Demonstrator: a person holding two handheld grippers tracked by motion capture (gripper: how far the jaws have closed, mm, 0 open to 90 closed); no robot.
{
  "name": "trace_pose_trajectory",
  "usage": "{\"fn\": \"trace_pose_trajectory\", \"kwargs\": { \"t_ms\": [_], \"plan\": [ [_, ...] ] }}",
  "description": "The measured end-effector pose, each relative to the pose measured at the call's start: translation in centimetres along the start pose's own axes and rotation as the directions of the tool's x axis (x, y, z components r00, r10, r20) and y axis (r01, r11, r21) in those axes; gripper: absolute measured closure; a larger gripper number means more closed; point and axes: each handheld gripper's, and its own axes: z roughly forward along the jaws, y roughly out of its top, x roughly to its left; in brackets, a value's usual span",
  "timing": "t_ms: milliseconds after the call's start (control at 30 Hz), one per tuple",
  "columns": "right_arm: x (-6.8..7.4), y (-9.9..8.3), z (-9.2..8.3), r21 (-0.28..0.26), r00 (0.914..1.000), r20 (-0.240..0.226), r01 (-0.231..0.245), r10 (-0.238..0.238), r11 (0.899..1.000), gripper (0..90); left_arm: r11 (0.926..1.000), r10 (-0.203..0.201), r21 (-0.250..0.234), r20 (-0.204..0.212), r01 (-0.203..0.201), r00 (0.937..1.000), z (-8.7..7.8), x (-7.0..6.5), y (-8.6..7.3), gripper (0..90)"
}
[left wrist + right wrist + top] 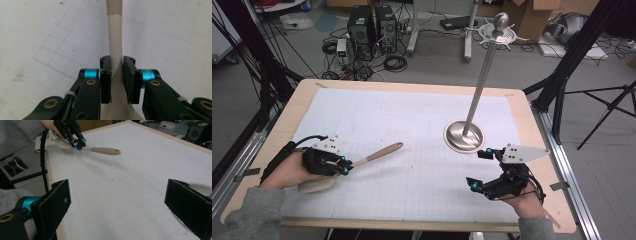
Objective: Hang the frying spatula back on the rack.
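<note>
Left gripper (346, 165) clamps a beige spatula (377, 154) with tan handle; right gripper (479, 170) gapes wide.

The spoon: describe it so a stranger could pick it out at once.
On the white gridded mat covering the table, look near the left edge, at the left gripper. Its jaws are shut on the spoon, a beige utensil with a wooden handle, unlike the shiny metal stand opposite.

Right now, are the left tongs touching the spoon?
Touching. The left gripper view shows the left tongs shut on the spoon, both pads against its handle.
</note>
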Motion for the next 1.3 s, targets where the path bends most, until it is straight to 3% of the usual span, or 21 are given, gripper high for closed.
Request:
{"fn": "trace_pose_trajectory", "kwargs": {
  "t_ms": [267,400,1000,1167,1300],
  "plan": [
    [0.0,0.0,0.0,-0.002,1.0000,-0.003,-0.002,0.001,1.000,5.7,0.9995,-0.013,-0.028,-0.008,0.012,0.9999,-0.3,-0.1,0.4,77.0],
    [-0.1,0.0,0.0,-0.002,1.0000,-0.003,0.003,-0.003,1.000,5.6,0.9979,-0.040,-0.051,-0.015,0.040,0.9991,-0.3,-0.1,0.7,77.1],
    [0.1,0.2,0.0,-0.020,0.9999,-0.011,0.007,-0.007,1.000,5.6,0.9918,-0.030,-0.125,-0.015,0.028,0.9994,-0.8,-0.6,2.4,77.1],
    [0.0,0.1,0.0,-0.018,0.9999,-0.014,0.002,-0.003,1.000,5.7,0.9911,-0.017,-0.132,-0.007,0.016,0.9998,-0.8,-0.6,2.9,77.0],
    [0.1,0.2,-0.2,-0.030,0.9999,-0.013,0.000,0.000,1.000,5.6,0.9866,-0.023,-0.162,0.010,0.024,0.9997,-1.0,-0.5,3.3,77.1]
  ]
}}
